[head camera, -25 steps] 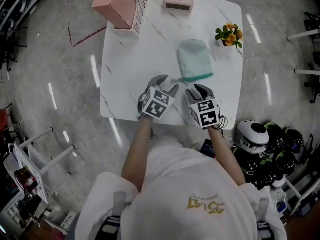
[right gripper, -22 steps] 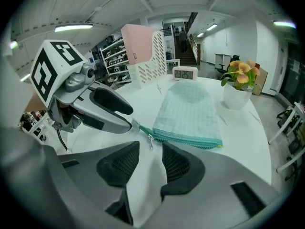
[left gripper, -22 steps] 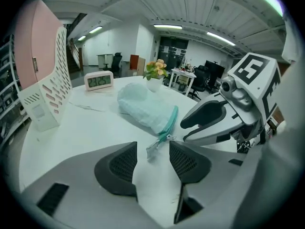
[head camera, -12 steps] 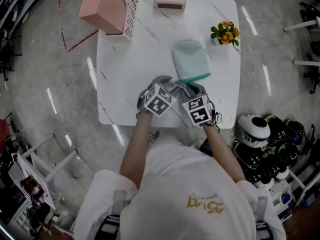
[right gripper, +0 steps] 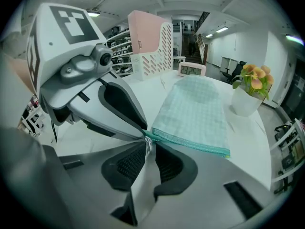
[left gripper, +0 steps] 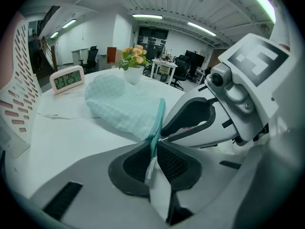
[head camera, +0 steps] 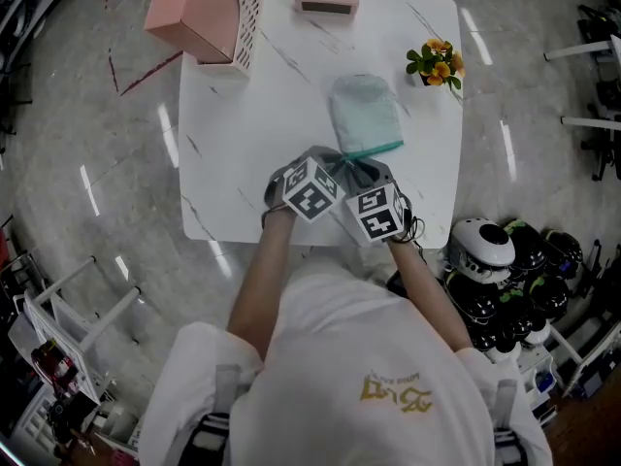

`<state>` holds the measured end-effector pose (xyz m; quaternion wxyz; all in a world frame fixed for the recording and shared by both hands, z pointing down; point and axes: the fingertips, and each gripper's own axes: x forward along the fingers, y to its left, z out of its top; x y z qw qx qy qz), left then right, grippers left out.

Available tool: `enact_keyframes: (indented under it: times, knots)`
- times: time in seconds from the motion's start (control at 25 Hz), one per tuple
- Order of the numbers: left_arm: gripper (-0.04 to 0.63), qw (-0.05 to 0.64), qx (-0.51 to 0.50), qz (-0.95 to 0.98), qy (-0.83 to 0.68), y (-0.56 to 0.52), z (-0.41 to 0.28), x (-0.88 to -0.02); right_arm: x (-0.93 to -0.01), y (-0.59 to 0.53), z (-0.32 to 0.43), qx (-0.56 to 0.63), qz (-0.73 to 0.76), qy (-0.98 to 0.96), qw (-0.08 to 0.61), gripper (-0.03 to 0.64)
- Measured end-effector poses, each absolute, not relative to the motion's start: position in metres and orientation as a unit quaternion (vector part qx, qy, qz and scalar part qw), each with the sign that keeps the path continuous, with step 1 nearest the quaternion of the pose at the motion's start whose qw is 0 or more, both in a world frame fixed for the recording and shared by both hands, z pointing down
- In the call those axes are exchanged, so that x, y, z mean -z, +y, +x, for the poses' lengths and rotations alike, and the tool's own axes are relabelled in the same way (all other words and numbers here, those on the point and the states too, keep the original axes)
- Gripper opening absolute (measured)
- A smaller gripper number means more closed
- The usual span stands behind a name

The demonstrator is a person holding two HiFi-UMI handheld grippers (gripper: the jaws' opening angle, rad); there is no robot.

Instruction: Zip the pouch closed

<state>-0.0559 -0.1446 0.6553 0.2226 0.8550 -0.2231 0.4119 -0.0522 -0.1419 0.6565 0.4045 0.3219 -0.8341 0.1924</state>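
Mint pouch [head camera: 362, 113]: left gripper [left gripper: 153, 144] clamped on its 7 o'clock corner, right gripper [right gripper: 148, 140] pinching the zipper pull [right gripper: 147, 147] there. Zip run seemingly not started; whole edge left.

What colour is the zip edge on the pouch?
The zip edge is teal, darker than the pale mint, finely checked pouch. It shows best in the right gripper view.

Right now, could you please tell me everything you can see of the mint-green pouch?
The pale mint-green checked fabric pouch lies flat on the white marble-look table, with a darker teal zip band along its near edge. The left claw and right claw are both shut on that band's left end.
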Motion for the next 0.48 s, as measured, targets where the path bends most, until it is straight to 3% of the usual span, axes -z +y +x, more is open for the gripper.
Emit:
enact_keyframes:
  times: [0.08, 0.16, 0.48]
  knots:
    - [0.052, 0.222, -0.418, 0.854, -0.218, -0.143, -0.0559, -0.6582, -0.6575, -0.1428, -0.0533, -0.193, 0.316, -0.836, 0.404, 0.074]
    - [0.041, 0.219, -0.423, 0.853, -0.215, -0.1418, -0.0564, -0.6597, -0.6563, -0.1419, -0.0562, -0.186, 0.307, -0.84, 0.407, 0.023]
    - [0.037, 0.217, -0.43, 0.85, -0.214, -0.1402, -0.0561, -0.6603, -0.656, -0.1392, -0.0566, -0.166, 0.303, -0.841, 0.418, 0.017]
